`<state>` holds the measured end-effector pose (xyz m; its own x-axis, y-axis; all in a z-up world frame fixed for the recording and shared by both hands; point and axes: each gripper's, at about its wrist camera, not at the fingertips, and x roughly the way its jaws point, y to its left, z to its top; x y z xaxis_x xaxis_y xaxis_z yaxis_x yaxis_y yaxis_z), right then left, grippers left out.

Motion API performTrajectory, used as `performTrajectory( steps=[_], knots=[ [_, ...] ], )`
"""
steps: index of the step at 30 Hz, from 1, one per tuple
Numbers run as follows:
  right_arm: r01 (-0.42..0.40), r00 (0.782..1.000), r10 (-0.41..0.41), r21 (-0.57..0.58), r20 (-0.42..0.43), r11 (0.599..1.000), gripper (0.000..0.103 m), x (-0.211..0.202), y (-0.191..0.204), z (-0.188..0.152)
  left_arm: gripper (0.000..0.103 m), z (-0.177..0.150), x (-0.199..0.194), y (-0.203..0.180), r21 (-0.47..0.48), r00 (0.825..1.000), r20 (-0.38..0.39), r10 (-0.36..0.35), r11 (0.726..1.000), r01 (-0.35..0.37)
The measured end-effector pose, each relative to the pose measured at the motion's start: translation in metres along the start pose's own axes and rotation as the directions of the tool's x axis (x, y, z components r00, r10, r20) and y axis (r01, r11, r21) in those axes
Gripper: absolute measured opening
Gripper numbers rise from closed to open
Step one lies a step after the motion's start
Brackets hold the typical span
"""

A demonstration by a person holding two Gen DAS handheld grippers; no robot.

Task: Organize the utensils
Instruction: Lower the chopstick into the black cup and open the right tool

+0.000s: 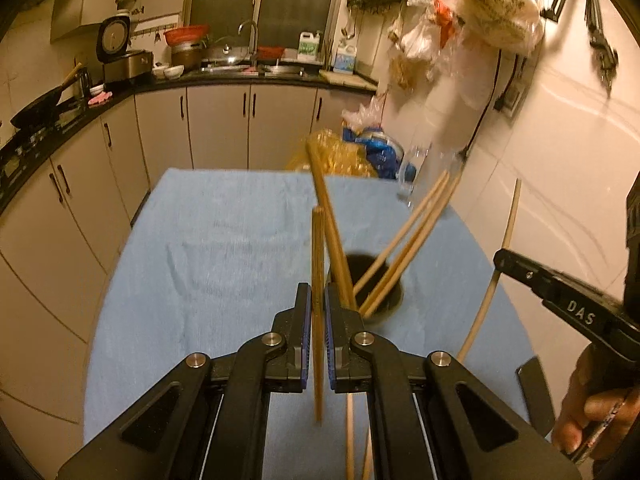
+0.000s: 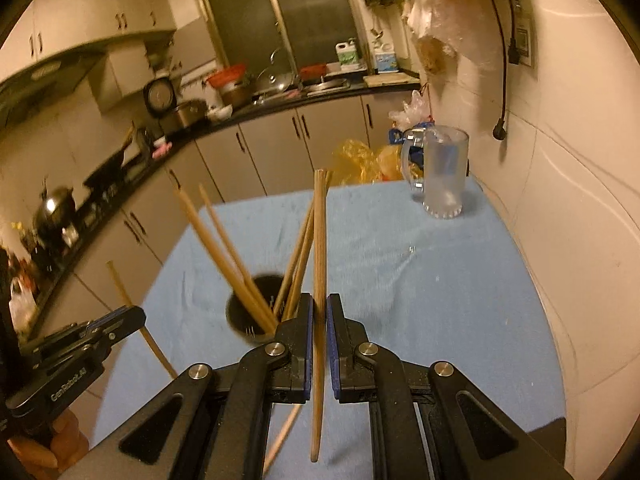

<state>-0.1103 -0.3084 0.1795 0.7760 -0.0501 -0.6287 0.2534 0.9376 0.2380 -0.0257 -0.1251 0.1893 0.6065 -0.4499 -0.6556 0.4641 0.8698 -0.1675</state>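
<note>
Left wrist view: left tongs (image 1: pixel 318 300) clamped on one chopstick (image 1: pixel 318 248), right tongs (image 2: pixel 319 312) on another (image 2: pixel 320 240), above dark holder (image 2: pixel 256 312) of chopsticks on blue-clothed tabletop (image 2: pixel 420 280).

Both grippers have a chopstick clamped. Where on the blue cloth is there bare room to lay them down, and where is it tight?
Free: the wide stretch of blue cloth left of the dark holder, toward the cabinets, and the strip between holder and glass mug. Crowded: over the holder, where leaning chopsticks fan out, and the mug's far corner by the wall.
</note>
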Motion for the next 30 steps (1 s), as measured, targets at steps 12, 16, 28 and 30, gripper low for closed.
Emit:
performTrajectory(
  steps=[12, 16, 28, 30],
  knots=[
    [-0.077, 0.986, 0.070, 0.046, 0.151, 0.996, 0.007, -0.024, 0.002, 0.069, 0.006, 0.082, -0.034, -0.006, 0.044, 0.989, 0.146, 0.003, 0.999, -0.009],
    [-0.096, 0.981, 0.084, 0.058, 0.173, 0.994, 0.007, -0.021, 0.007, 0.085, 0.006, 0.101, -0.044, -0.012, 0.056, 0.984, 0.179, -0.009, 0.998, -0.001],
    [-0.079, 0.984, 0.062, 0.096, 0.170, 0.992, 0.007, 0.024, 0.010, 0.095, 0.006, 0.107, -0.037, -0.020, 0.041, 0.984, 0.167, -0.065, 0.997, 0.059],
    [-0.072, 0.987, 0.057, 0.099, 0.150, 0.993, 0.007, 0.034, 0.010, 0.092, 0.006, 0.099, -0.025, -0.019, 0.027, 0.989, 0.137, -0.064, 0.998, 0.061]
  ],
)
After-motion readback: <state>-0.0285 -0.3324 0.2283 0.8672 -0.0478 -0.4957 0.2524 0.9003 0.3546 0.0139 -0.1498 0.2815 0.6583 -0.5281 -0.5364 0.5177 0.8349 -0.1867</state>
